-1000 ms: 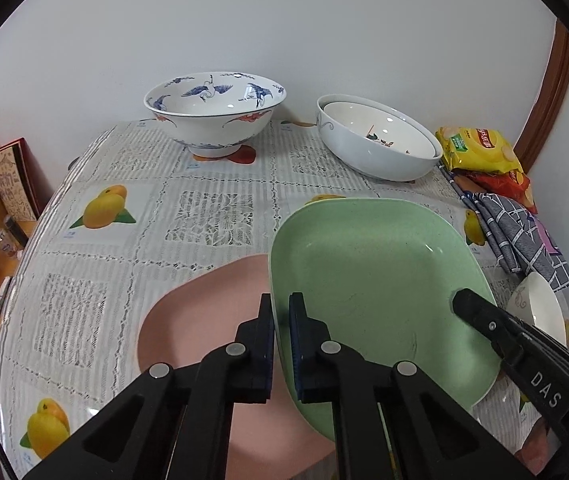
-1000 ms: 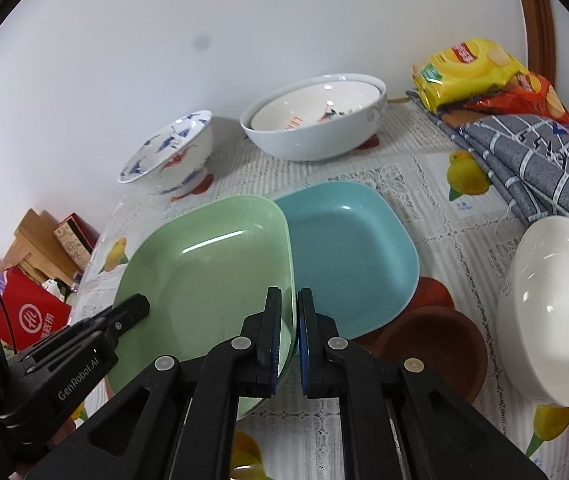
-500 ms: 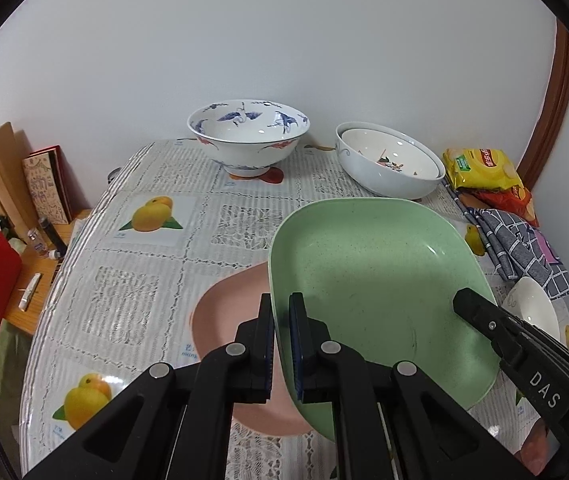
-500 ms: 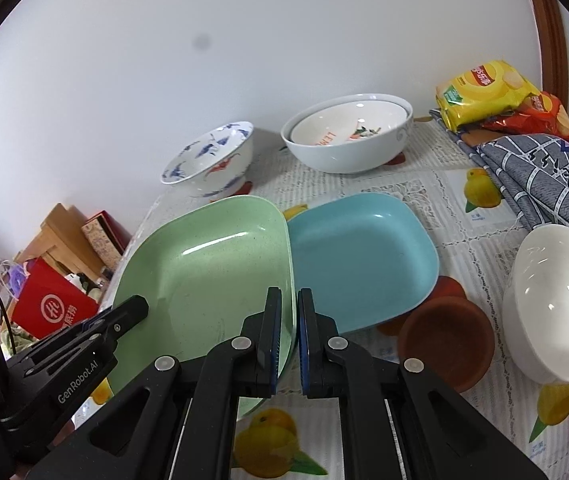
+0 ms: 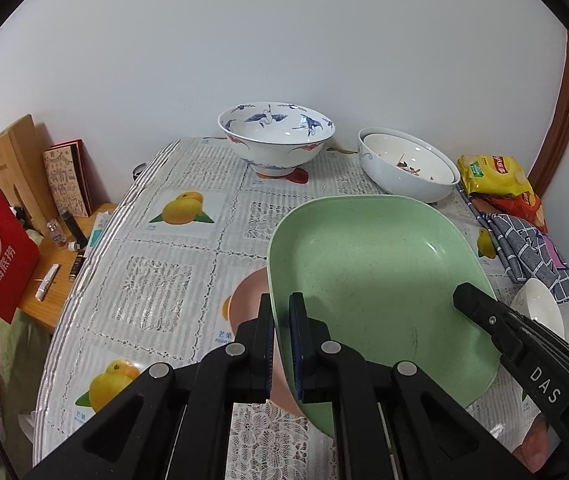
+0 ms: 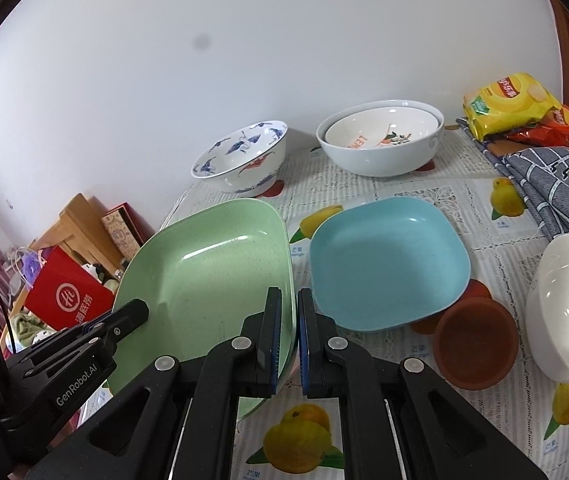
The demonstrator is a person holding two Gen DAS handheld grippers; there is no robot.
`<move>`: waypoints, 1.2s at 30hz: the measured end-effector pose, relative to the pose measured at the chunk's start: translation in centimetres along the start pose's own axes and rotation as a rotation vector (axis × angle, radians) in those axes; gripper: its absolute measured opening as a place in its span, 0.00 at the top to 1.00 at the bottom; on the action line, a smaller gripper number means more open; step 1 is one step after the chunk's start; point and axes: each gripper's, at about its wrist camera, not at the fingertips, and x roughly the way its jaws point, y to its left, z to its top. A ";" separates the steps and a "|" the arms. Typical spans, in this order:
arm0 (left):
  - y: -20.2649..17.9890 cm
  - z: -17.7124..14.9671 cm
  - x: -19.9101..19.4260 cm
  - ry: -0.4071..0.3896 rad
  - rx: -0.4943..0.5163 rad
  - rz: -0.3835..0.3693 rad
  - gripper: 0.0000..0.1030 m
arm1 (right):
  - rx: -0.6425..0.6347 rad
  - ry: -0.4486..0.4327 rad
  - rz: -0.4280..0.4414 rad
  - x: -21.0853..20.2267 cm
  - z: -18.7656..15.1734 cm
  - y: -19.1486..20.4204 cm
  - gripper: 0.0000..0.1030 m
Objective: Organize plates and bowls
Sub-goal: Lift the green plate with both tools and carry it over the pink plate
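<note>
Green plate (image 5: 376,276) held above tabletop (image 5: 188,256), tilted. Left hand-held gripper (image 5: 281,344) clamped on its left rim; right hand-held gripper (image 6: 289,340) clamped on its right rim. Pink plate (image 5: 250,300) underneath. Blue plate (image 6: 388,260) just right, on tabletop. Blue-patterned bowl (image 5: 276,136) far, nested white bowls (image 5: 408,164) beside it.

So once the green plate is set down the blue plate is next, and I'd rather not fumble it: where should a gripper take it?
Probably the raised rim of the blue plate, at the near edge beside the right gripper, one finger inside and one outside. It lies flat on the table, its right corner resting on a brown dish.
</note>
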 end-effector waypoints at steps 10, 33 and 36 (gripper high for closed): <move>0.6 -0.7 0.9 0.022 -0.021 0.012 0.92 | -0.004 0.036 0.017 1.3 -0.3 -0.1 0.92; 1.7 -1.9 4.3 0.072 -0.066 0.051 0.93 | 0.002 0.137 0.005 5.7 -1.4 -0.2 0.92; 1.7 -2.2 4.8 0.082 -0.063 0.046 0.93 | -0.003 0.144 -0.010 6.2 -1.5 -0.2 0.92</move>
